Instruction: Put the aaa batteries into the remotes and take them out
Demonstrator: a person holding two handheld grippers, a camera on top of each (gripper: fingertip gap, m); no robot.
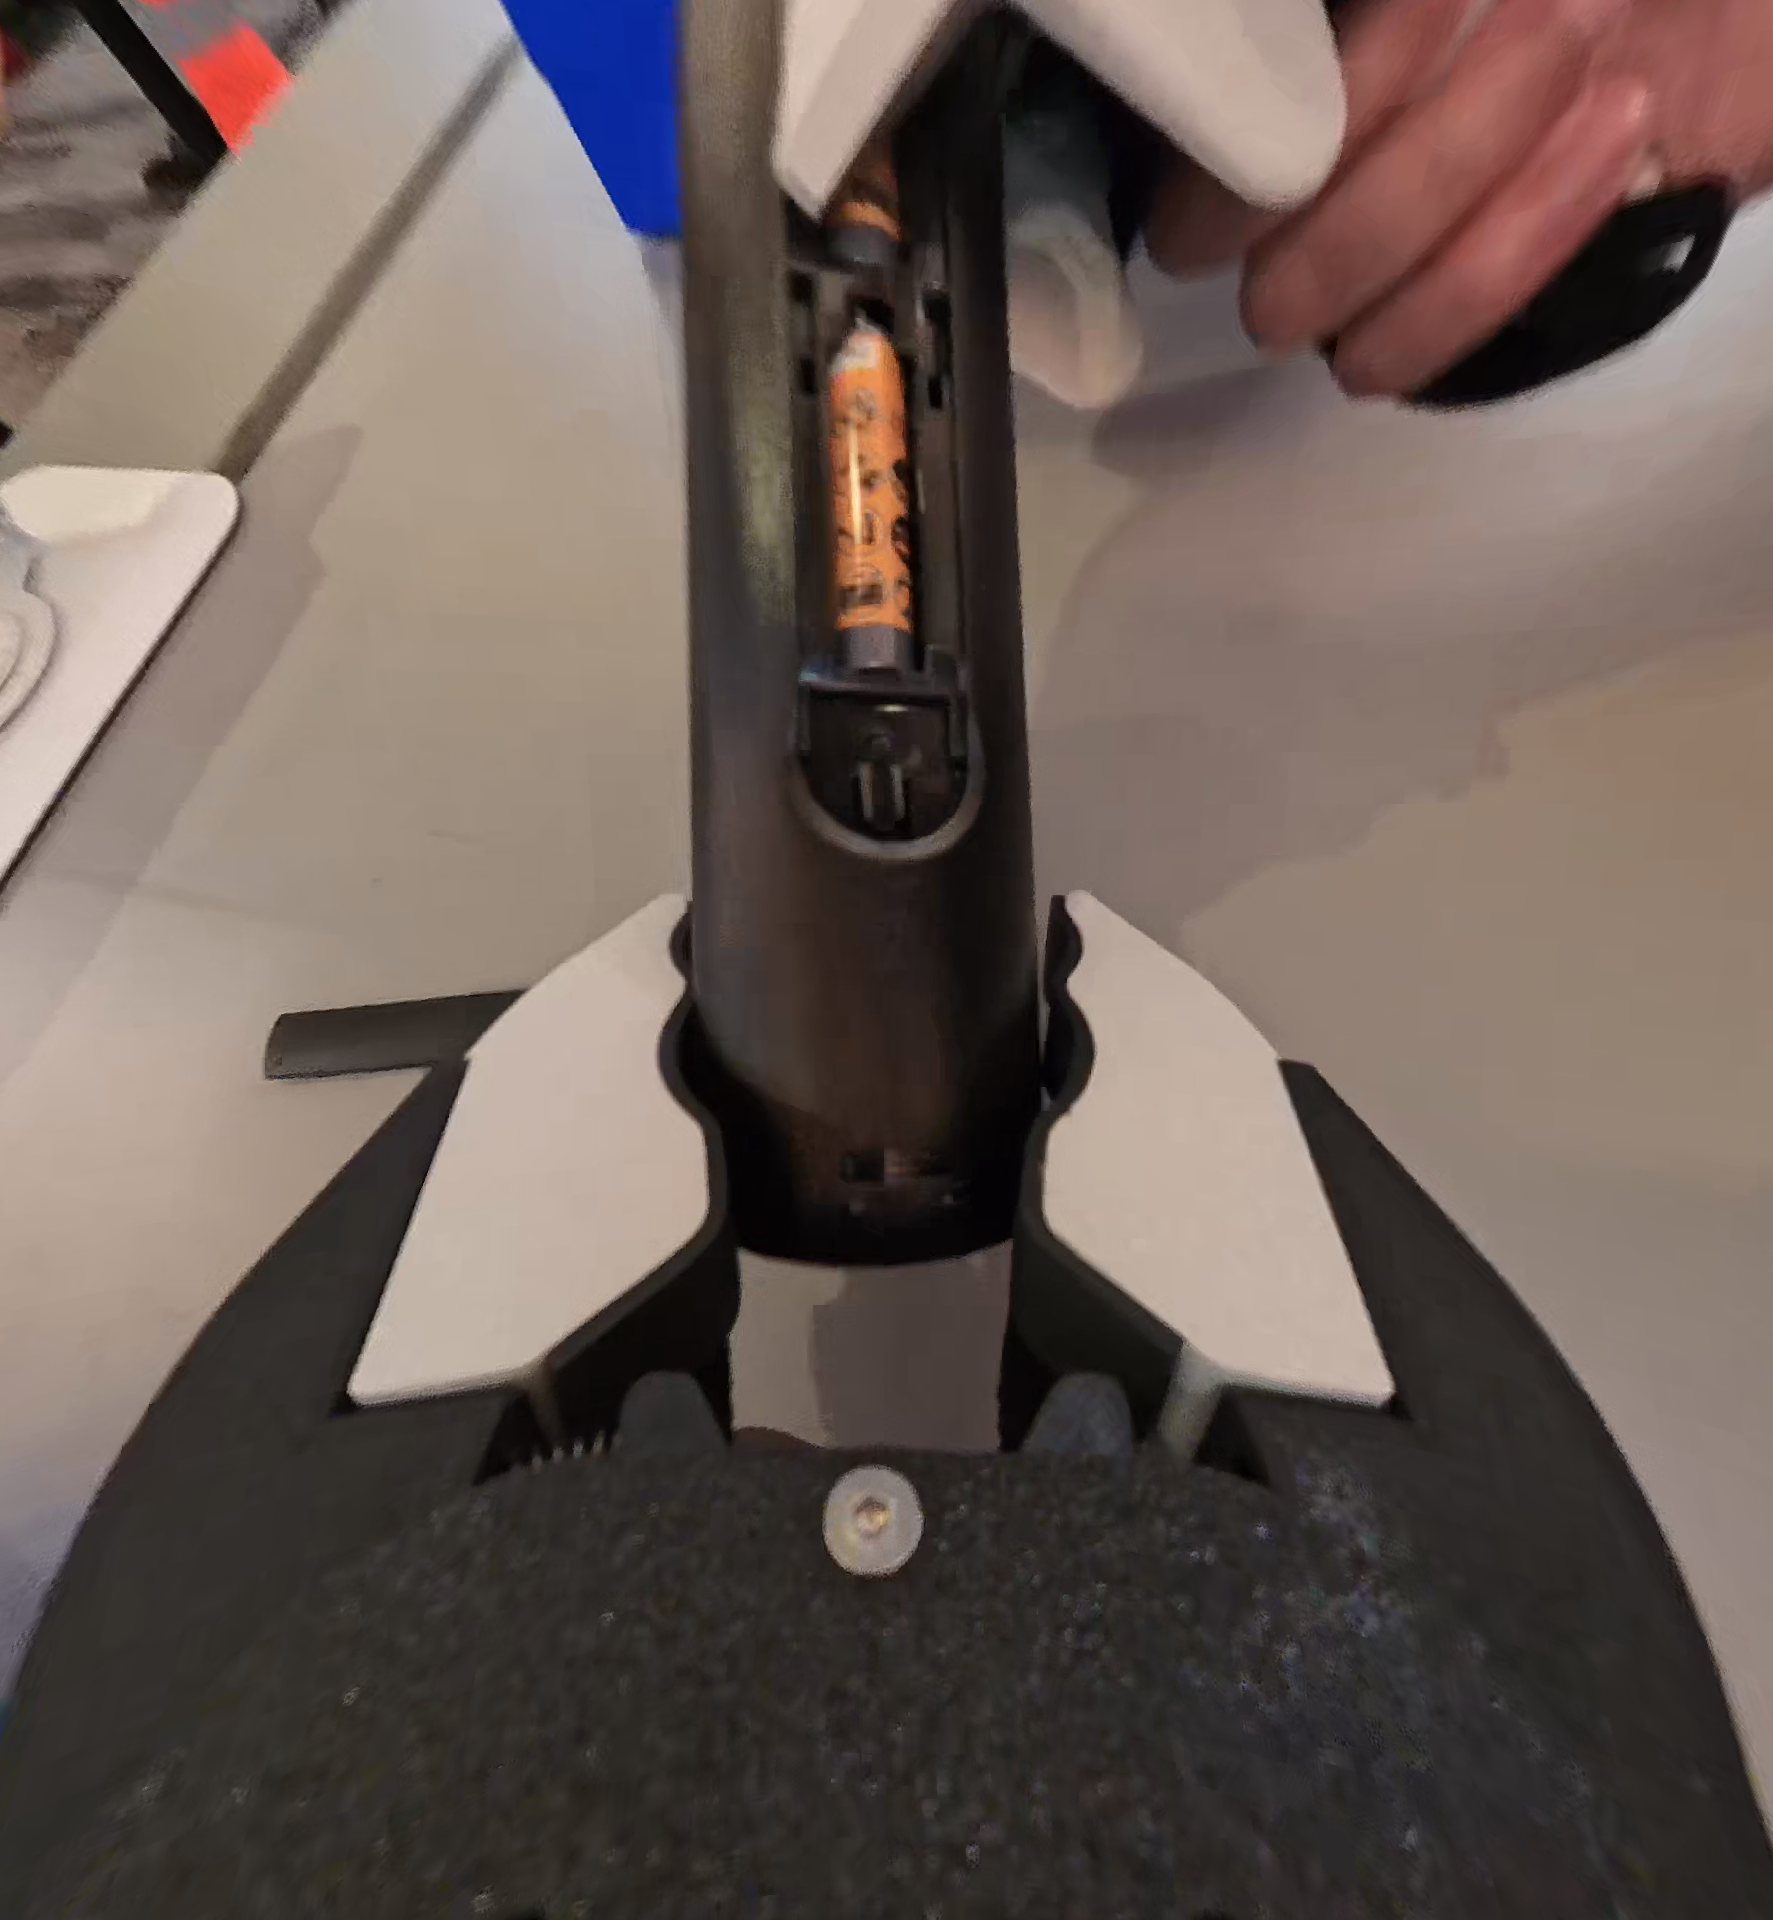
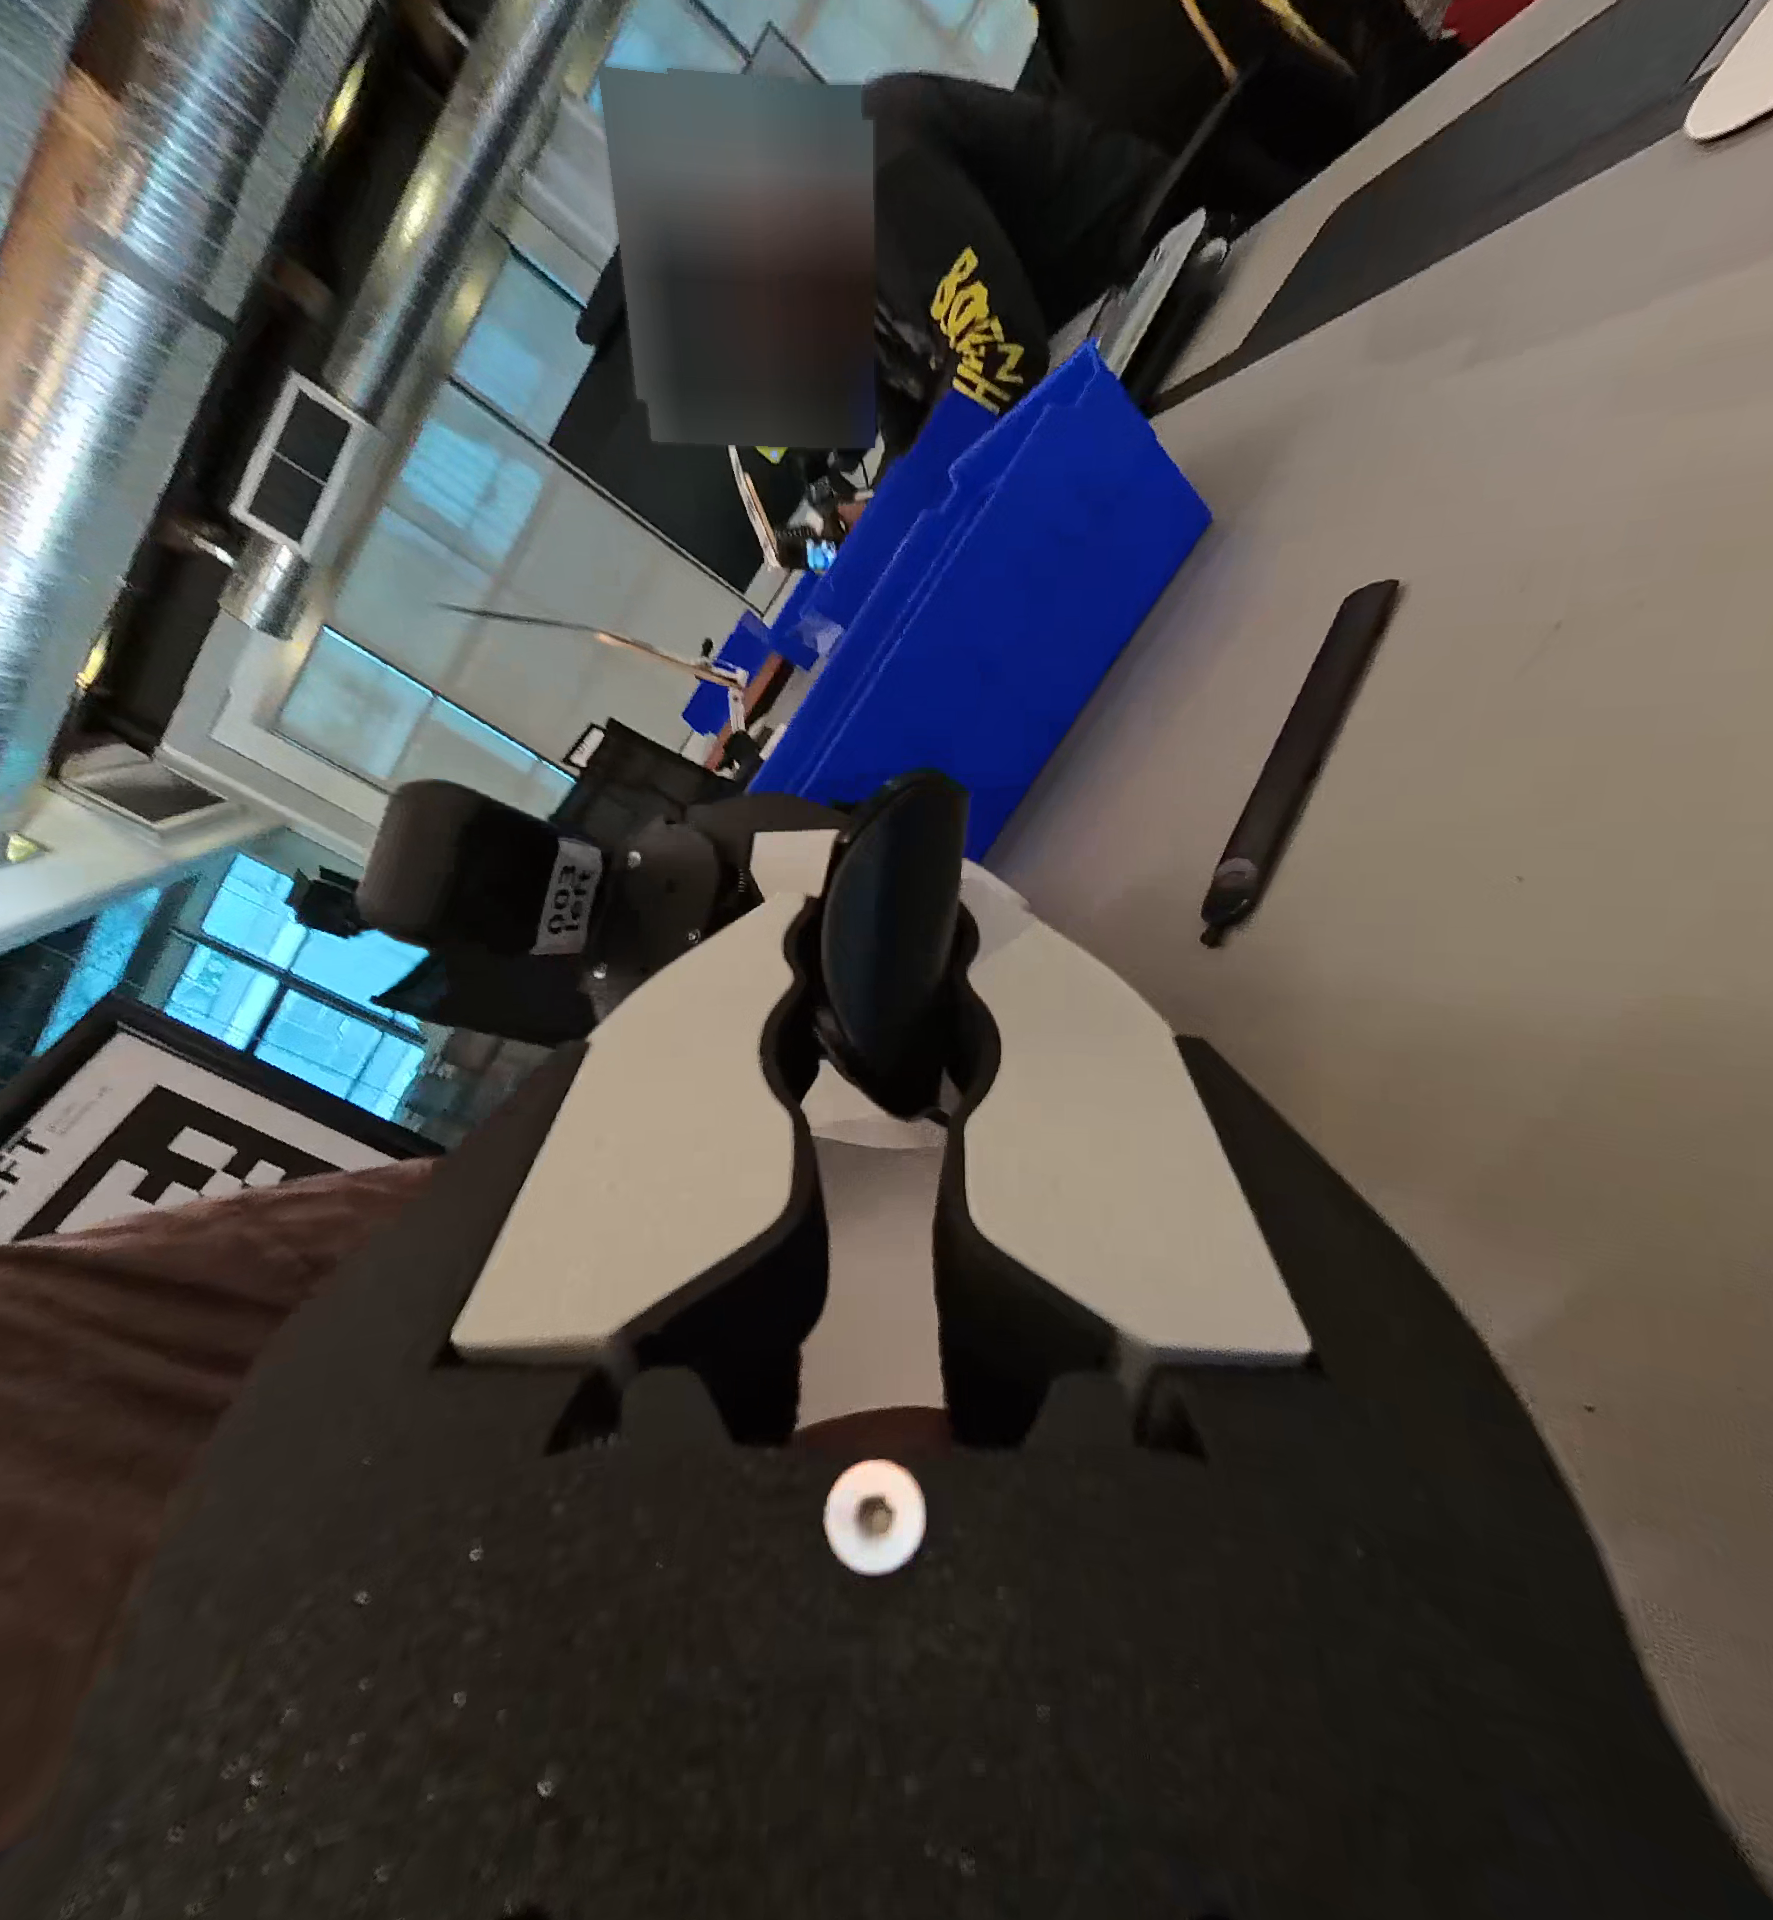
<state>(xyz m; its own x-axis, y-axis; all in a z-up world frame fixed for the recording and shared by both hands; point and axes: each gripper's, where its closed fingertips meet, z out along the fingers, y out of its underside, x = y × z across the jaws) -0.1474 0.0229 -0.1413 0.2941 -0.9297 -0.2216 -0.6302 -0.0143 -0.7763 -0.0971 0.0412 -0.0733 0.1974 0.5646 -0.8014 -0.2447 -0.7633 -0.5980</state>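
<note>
Grey table (image 1: 1381, 831) beneath, the left gripper (image 1: 866, 997) clamps the open remote (image 1: 840, 935), batteries (image 1: 869, 499) seated, while the right gripper (image 2: 877, 997) pinches its far end (a twist could spill them).

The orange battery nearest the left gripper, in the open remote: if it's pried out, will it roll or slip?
The orange battery is a smooth, glossy cylinder, so it would probably roll once free on the flat table. It looks rigid and small, so likely slippery between gripper pads. It sits snug in the remote, which the left gripper clamps, so it may pop out abruptly.
</note>
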